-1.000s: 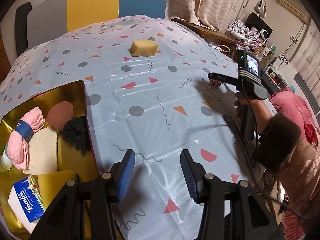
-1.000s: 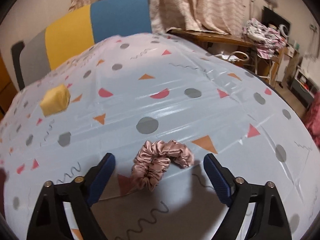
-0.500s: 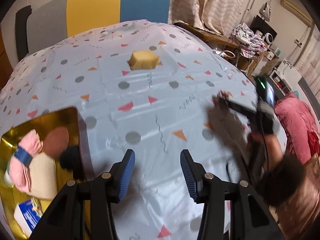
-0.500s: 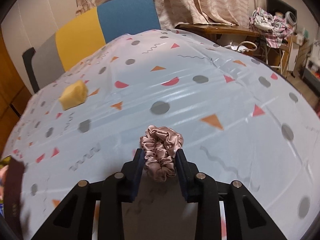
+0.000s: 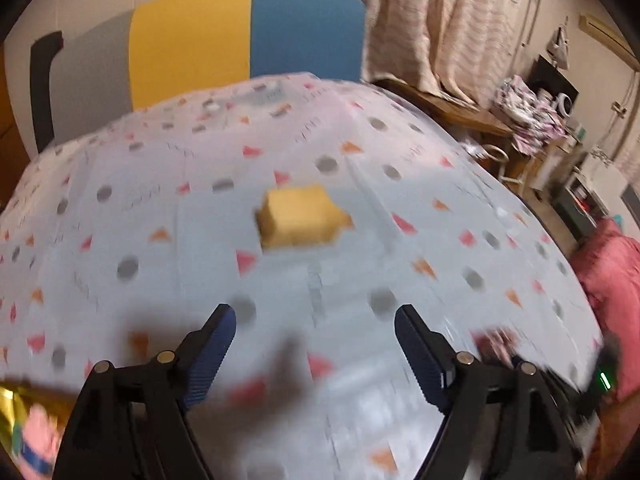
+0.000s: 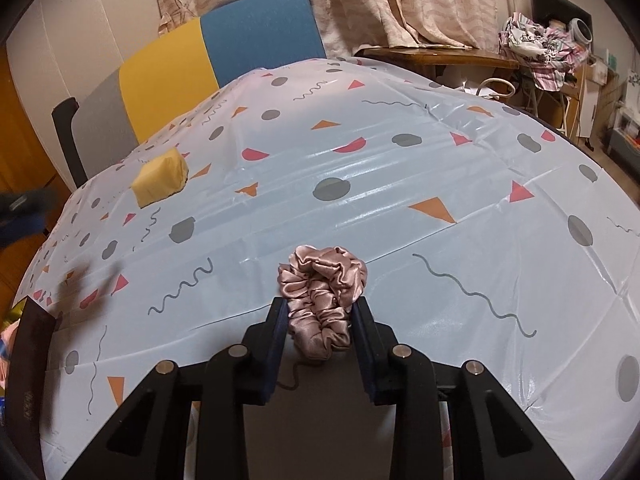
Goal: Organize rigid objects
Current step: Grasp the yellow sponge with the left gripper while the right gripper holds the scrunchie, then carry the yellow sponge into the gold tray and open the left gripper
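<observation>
My right gripper is shut on a pink satin scrunchie and holds it over the patterned tablecloth. A yellow sponge lies on the cloth straight ahead of my left gripper, which is open and empty, some way short of it. The left wrist view is motion-blurred. The sponge also shows in the right wrist view, far left. The right gripper and scrunchie show blurred at the lower right of the left wrist view.
A gold tray with pink items sits at the table's left edge; its dark rim shows in the right wrist view. A yellow-blue chair stands behind the table. Cluttered furniture lies to the right.
My right gripper closed on the scrunchie and lifted it. My left gripper moved forward from the tray toward the sponge and opened wider.
</observation>
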### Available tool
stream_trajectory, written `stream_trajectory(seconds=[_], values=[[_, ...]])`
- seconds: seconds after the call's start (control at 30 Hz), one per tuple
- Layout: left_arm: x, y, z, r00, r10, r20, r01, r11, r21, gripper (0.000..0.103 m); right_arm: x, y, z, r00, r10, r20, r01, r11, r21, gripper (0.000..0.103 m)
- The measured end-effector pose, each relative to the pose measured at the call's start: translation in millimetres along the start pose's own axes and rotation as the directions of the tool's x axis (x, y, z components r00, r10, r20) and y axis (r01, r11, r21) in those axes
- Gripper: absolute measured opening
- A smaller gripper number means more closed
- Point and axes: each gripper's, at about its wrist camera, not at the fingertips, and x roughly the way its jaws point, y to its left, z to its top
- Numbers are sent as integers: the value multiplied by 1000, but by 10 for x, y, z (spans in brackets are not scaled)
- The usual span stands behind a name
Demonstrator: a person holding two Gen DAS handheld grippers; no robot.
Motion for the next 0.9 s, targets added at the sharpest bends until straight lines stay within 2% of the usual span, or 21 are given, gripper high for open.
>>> stream_trajectory(seconds=[0.17,0.2,0.27,0.5,0.6,0.67,0.7,0.73,0.9], values=[[568,47,353,996,86,17,-87,996,5,86,9,-4,-6,1000,3,8,-3,1000,2,33],[642,54,397,995,93,28,-93,996,0,89,6,-8,-12,1000,6,10,-6,1000,5,33],[818,42,486,995,89,42,-89,996,7,103,3,-23,-17,1000,15,14,-15,1000,13,33],[1263,-107,661,990,141,8,-141,987,78,103,-4,-63,-27,999,36,24,-37,999,34,33],[1368,-127,663,978,206,19,-206,969,134,103,1,-61,-27,999,37,27,-39,999,38,33],[1424,-104,652,983,181,-6,-178,972,153,97,4,-53,-29,999,34,28,-35,999,37,33],[1461,-88,640,983,182,-32,-175,971,160,78,5,-45,-32,999,31,28,-32,999,34,33],[1471,-72,630,981,186,-49,-177,972,155,75,5,-40,-34,999,28,28,-29,999,32,33],[1326,46,588,990,129,-61,-124,988,87,73,5,-38,-31,999,24,28,-25,999,28,33]])
